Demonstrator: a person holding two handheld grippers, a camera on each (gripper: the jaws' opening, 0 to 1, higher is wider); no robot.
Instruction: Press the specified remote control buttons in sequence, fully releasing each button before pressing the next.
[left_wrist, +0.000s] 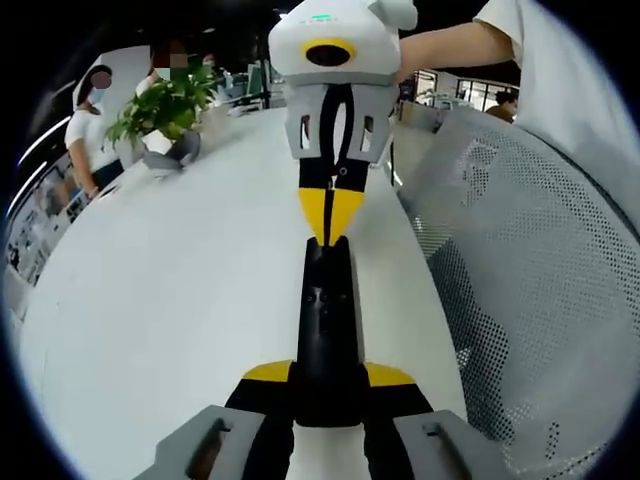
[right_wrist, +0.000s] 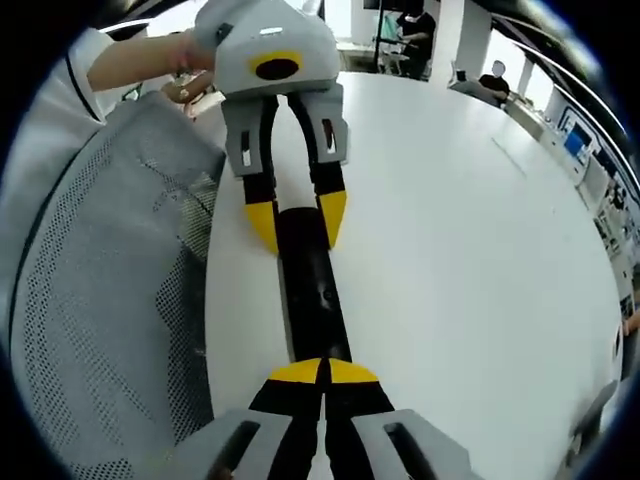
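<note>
Left gripper steadies the remote while the right gripper's closed tips bear on its far end.

Left gripper view: the left gripper (left_wrist: 330, 385) pinches the near end of the black remote (left_wrist: 326, 330), which lies on the white table (left_wrist: 170, 300); the right gripper (left_wrist: 330, 215) meets the other end with yellow tips pressed together. Best to press straight down, then lift fully clear.
Right gripper view: the right gripper (right_wrist: 322, 375) has tips together, touching the remote (right_wrist: 312, 285); the left gripper (right_wrist: 296, 222) straddles the far end. A mesh chair (right_wrist: 100, 300) stands just beside the table.
</note>
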